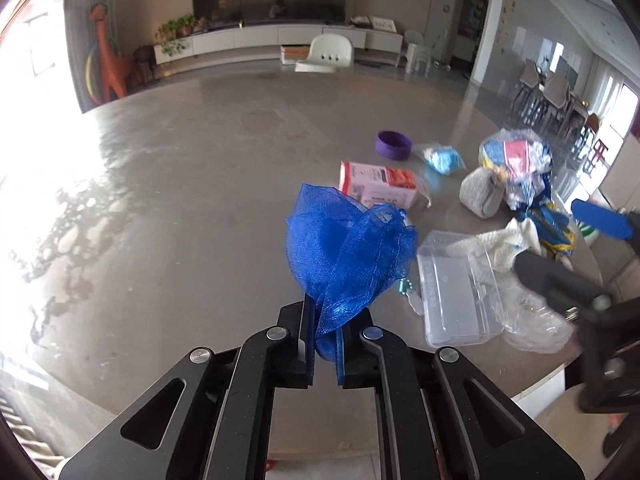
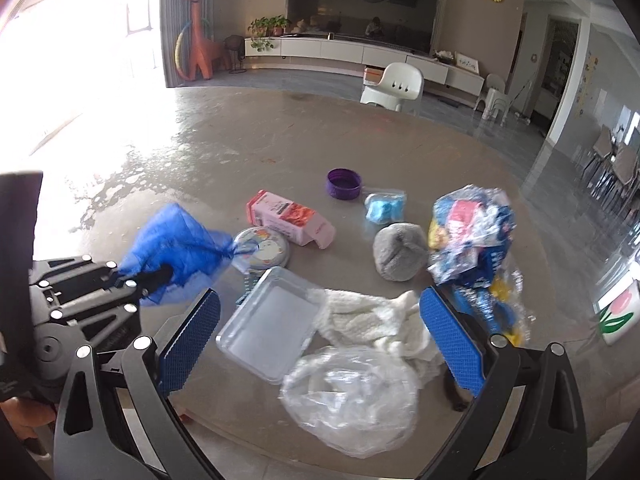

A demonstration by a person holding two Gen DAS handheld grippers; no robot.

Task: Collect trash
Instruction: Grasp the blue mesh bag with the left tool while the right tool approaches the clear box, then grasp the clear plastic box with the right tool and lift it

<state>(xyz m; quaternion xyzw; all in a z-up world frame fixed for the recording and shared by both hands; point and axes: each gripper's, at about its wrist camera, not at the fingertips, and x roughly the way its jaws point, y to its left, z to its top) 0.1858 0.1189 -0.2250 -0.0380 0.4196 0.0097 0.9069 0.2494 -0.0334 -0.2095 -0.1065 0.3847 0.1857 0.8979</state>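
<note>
My left gripper [image 1: 325, 354] is shut on a blue mesh bag [image 1: 350, 254] and holds it above the grey table [image 1: 180, 208]. It also shows at the left of the right wrist view [image 2: 154, 280] with the blue mesh bag [image 2: 176, 252]. My right gripper [image 2: 320, 338] is open and empty, its blue pads on either side of a clear plastic box [image 2: 268, 330], a white knitted cloth [image 2: 372, 320] and a crumpled clear plastic bag [image 2: 352, 400]. A crumpled bundle of blue wrappers [image 2: 472, 236] sits to the right.
On the table lie a pink carton [image 2: 290, 218], a purple ring-shaped lid [image 2: 344, 184], a small bag with blue contents [image 2: 384, 204], a grey fuzzy lump [image 2: 400, 252] and a round decorated tin [image 2: 264, 246]. A white chair [image 2: 394, 88] stands beyond the table.
</note>
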